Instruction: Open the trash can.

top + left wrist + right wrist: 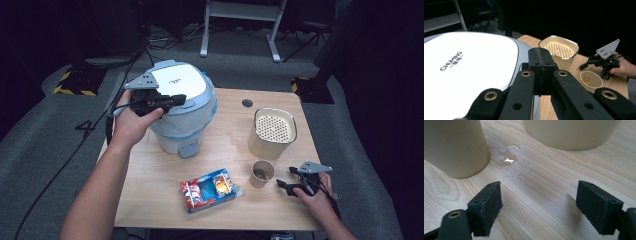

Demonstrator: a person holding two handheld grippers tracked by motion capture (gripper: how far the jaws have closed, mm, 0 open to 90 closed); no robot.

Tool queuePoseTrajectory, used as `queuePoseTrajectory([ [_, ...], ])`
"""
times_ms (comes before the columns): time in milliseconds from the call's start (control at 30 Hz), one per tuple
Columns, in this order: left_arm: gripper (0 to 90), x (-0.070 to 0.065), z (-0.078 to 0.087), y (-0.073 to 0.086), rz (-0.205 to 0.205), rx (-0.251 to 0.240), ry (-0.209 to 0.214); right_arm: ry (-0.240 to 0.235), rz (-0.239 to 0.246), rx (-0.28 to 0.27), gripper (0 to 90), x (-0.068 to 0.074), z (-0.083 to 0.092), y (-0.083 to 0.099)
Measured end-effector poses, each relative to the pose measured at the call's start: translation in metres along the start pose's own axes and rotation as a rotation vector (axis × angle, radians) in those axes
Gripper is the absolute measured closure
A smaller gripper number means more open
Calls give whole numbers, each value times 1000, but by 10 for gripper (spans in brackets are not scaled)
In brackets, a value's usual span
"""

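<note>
Your left gripper (pixel 176 99), jaws pressed together on nothing, hovers over the white appliance lid (pixel 181 80) in the frame's upper left, while your right gripper (pixel 286 177), jaws spread, rests lower right beside the paper cup (pixel 262 173).

L gripper (pixel 172 100) shut, over white cooker lid (pixel 180 82). R gripper (pixel 289 179) open on table (pixel 150 190), near small cup (pixel 262 173).

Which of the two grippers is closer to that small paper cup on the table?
The right. The right gripper rests on the table just beside the small paper cup, jaws open. The left gripper is far across the table, shut, over the white cooker's lid.
</note>
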State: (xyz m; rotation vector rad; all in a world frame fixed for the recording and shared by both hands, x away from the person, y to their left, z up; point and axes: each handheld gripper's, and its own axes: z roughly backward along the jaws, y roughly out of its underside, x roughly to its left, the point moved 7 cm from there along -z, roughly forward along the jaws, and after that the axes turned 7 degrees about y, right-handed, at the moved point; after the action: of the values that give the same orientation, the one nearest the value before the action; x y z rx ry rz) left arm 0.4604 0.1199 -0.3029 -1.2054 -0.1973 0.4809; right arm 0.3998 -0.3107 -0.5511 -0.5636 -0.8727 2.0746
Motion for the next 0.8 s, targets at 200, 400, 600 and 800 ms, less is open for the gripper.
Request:
queuePoseTrajectory([
  [200,900,6,-11,4,19,32,-18,0,0,0,208,0,0,0],
  [400,900,9,-15,8,32,73,-26,0,-1,0,207,0,0,0],
  [600,900,8,-15,8,35,84,-21,-2,0,-1,208,0,0,0],
  [800,900,6,-16,6,17,122,-43,-5,3,0,208,0,0,0],
])
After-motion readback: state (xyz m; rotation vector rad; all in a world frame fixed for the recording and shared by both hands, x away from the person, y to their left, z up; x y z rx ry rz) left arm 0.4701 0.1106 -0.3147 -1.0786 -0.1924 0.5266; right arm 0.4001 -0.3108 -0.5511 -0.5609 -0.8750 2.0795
